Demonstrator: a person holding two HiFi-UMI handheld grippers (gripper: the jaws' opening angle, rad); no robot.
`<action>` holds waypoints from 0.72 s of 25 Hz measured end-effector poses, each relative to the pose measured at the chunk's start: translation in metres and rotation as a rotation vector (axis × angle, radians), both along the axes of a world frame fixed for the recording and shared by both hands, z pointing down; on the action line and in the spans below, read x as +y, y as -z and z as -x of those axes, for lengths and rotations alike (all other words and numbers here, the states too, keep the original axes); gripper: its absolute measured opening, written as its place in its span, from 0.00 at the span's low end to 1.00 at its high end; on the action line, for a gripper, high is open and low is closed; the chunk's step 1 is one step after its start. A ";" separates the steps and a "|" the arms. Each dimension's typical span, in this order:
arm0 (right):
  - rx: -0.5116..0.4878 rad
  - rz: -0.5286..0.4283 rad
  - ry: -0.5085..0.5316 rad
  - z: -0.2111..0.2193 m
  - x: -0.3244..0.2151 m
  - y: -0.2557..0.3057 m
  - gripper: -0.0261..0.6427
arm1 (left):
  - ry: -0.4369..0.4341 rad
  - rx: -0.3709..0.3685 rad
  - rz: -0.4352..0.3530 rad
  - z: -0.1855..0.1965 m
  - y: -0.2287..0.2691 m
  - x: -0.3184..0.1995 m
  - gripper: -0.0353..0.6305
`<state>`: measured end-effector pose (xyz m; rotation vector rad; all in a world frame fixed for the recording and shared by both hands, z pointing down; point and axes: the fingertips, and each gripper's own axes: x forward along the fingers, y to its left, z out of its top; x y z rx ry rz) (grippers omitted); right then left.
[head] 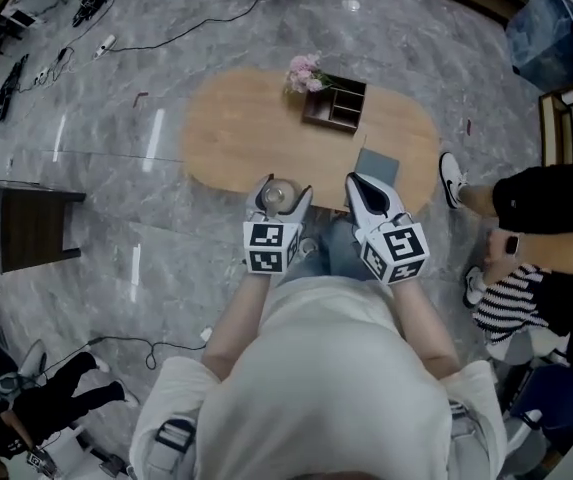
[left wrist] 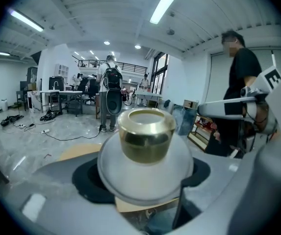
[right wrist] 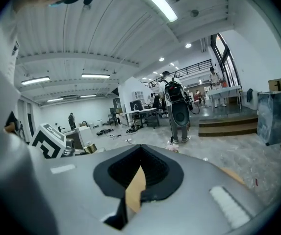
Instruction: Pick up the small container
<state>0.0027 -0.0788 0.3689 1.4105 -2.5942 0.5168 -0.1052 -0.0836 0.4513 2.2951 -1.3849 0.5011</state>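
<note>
The small container (head: 279,196) is a round white jar with a gold cap. My left gripper (head: 282,194) is shut on it and holds it over the near edge of the oval wooden table (head: 231,128). In the left gripper view the small container (left wrist: 146,151) fills the middle, cap pointing away, with the jaws pressed on both sides of its white body. To the right, my right gripper (head: 361,186) is shut with nothing in it. In the right gripper view, only a thin slit of table shows between its jaws (right wrist: 136,190).
A wooden organiser box (head: 335,104) and pink flowers (head: 304,71) stand at the table's far side. A grey flat pad (head: 376,166) lies near my right gripper. A person (head: 546,203) stands at the right. A dark cabinet (head: 28,226) stands at the left, and cables run across the floor.
</note>
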 end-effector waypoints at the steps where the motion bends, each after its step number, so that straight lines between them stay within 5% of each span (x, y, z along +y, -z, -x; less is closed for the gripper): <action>1: 0.002 -0.010 0.003 0.000 0.000 0.005 0.04 | -0.003 -0.002 -0.004 0.001 0.005 0.002 0.57; 18: -0.007 -0.070 0.064 0.008 0.021 0.029 0.04 | -0.014 0.020 -0.118 0.002 0.061 0.040 0.57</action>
